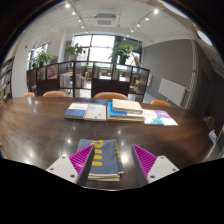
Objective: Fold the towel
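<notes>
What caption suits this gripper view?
Open hand-held gripper around a folded towel on a wooden table.

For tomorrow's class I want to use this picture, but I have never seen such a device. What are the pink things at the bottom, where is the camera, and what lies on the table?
There is one picture, taken by a wide-angle camera riding on hand-held tongs and looking forward along their two fingers. The pink shapes are pads on the fingers' inner faces, parts of the tool. The tongs are open and grip nothing. Between the fingers, resting on the wooden table, lies a folded striped towel. Beyond it, more folded towels lie in a row across the table. Further back are chairs, potted plants and big windows.
</notes>
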